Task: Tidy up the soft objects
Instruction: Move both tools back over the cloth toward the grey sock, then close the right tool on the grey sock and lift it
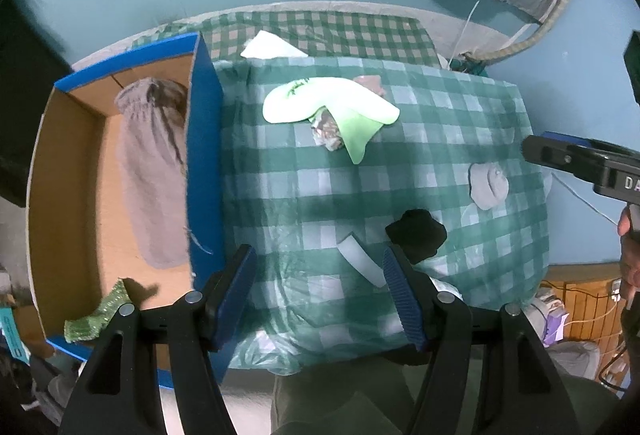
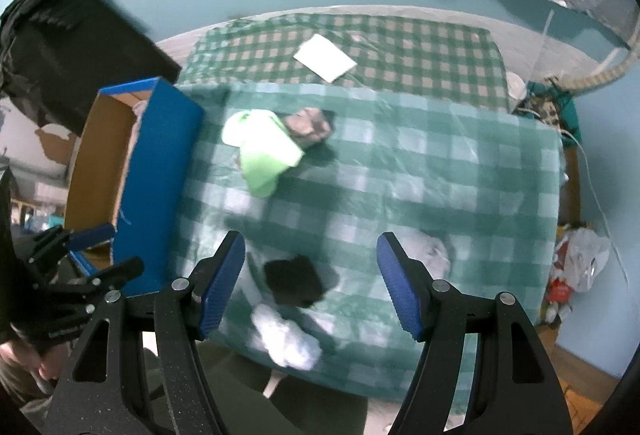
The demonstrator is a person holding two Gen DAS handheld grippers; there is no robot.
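A: Where are the soft objects found?

B: On the checked cloth of the tabletop (image 1: 400, 107). A black cloth bundle (image 1: 416, 235) is seen near the front edge, a grey piece (image 1: 488, 185) to its right, and a lime-green garment (image 1: 332, 107) further back. A brown towel (image 1: 152, 171) is already laid in the blue cardboard box (image 1: 204, 155) at the left.

A: And the hand-held grippers?

B: The left hand-held gripper (image 1: 320, 291) is held wide open, with nothing between its fingers. The right hand-held gripper (image 2: 312, 283) is likewise spread and empty above the black bundle.

A: How should the bundle be handled?

B: It is judged light, limp and easily crushed. It would best be pinched across its bunched middle, where the folds are thickest; a thin edge could slip out or be caught together with the cloth beneath.
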